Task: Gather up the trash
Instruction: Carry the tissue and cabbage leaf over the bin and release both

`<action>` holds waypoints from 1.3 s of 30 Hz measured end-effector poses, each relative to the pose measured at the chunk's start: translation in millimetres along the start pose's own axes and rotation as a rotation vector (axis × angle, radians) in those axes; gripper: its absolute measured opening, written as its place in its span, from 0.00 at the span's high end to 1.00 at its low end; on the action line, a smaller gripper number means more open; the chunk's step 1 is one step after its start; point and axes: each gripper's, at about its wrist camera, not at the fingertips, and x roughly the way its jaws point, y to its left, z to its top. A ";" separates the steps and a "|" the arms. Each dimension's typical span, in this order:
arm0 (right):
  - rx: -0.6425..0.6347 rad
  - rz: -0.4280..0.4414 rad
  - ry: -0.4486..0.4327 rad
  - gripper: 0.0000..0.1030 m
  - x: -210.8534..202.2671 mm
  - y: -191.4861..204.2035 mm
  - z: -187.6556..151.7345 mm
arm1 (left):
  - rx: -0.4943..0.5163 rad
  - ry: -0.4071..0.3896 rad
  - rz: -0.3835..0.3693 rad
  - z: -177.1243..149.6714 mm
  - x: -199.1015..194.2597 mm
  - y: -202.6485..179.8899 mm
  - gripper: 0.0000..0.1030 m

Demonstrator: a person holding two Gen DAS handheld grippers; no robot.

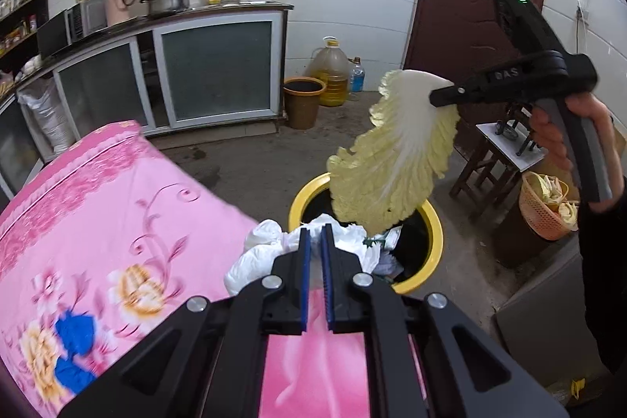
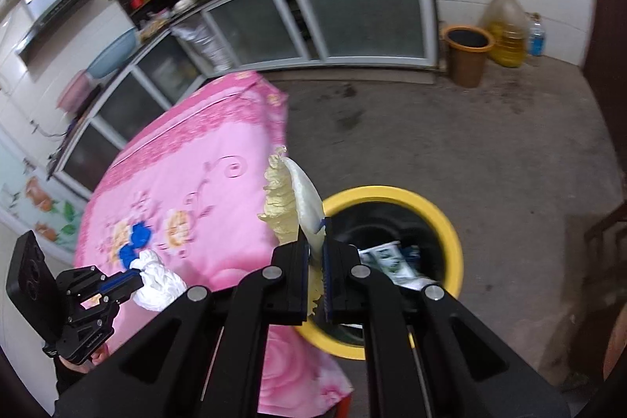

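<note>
Cabbage leaf (image 1: pixel 395 151) is gripped by the right tongs (image 2: pixel 314 241) above the yellow-rimmed bin (image 1: pixel 431 222); crumpled white bag (image 1: pixel 258 257), clenched in the left tongs (image 1: pixel 315 234), hangs past the tabletop (image 1: pixel 98 206) edge. Each should be centred over the opening before release.

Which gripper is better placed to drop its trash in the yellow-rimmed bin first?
Right. The right gripper dangles its cabbage leaf directly over the bin; the left gripper holds white tissue over the pink cloth.
</note>
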 end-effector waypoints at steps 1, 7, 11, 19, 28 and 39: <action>0.005 -0.008 -0.003 0.94 -0.1 -5.3 -2.2 | -0.002 0.007 -0.013 3.2 9.5 -4.0 0.95; 0.033 -0.065 -0.003 0.94 7.2 -34.9 -14.6 | 0.000 0.045 -0.047 14.3 60.5 -25.1 0.95; 0.054 -0.094 0.026 0.94 23.3 -56.6 -20.0 | 0.011 0.061 -0.039 18.7 84.2 -35.2 0.95; 0.095 -0.119 0.105 0.94 65.5 -83.4 -27.6 | 0.013 0.107 -0.054 20.9 124.4 -48.3 0.95; 0.100 -0.125 0.164 0.94 95.0 -90.6 -35.0 | -0.001 0.141 -0.052 21.0 154.7 -51.1 0.95; 0.118 -0.085 0.211 0.39 105.7 -92.8 -35.2 | -0.060 0.118 0.011 21.3 157.4 -48.5 0.23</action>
